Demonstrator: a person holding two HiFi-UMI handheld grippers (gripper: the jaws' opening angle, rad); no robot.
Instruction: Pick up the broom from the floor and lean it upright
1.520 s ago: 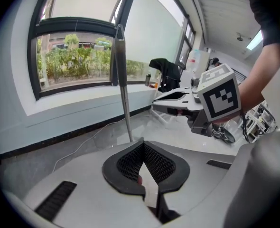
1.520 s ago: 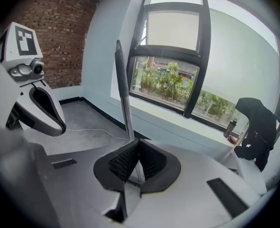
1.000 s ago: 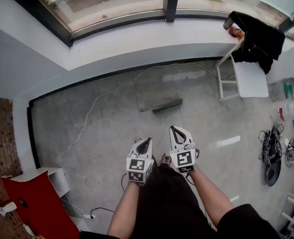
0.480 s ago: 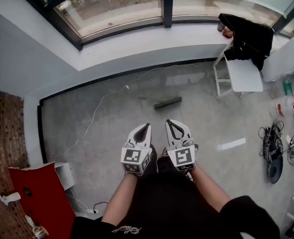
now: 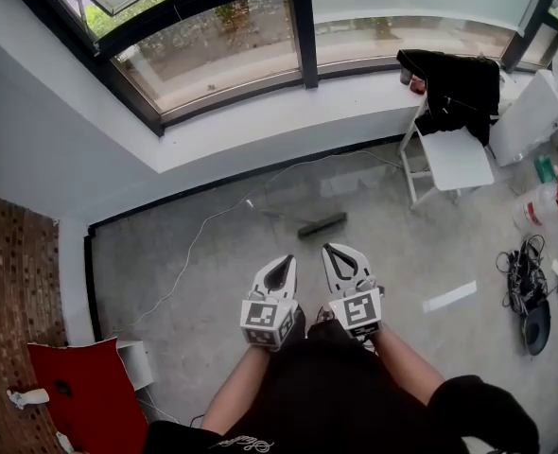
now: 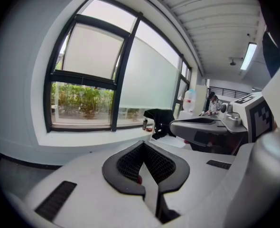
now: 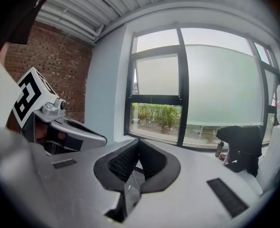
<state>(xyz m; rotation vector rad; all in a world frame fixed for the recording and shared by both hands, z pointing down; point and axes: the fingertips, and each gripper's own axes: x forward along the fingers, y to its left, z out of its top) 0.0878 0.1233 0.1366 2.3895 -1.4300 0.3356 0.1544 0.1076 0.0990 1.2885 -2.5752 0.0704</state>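
Broom (image 5: 322, 225) lies flat on the floor (image 5: 213, 282), not leaning. It shows as a dark bar-shaped head near the wall under the window, left of the white chair (image 5: 454, 157). The handle is too thin to trace for sure.

Left tool (image 5: 284, 265) and right tool (image 5: 334, 253) are both clenched on nothing. They sit side by side in front of the person, well apart from the broom.

Likely light and stiff, with its weight toward the head. The thin round handle could roll or slip between the pads. Best to grip the handle: one tool near the head, the other further up.
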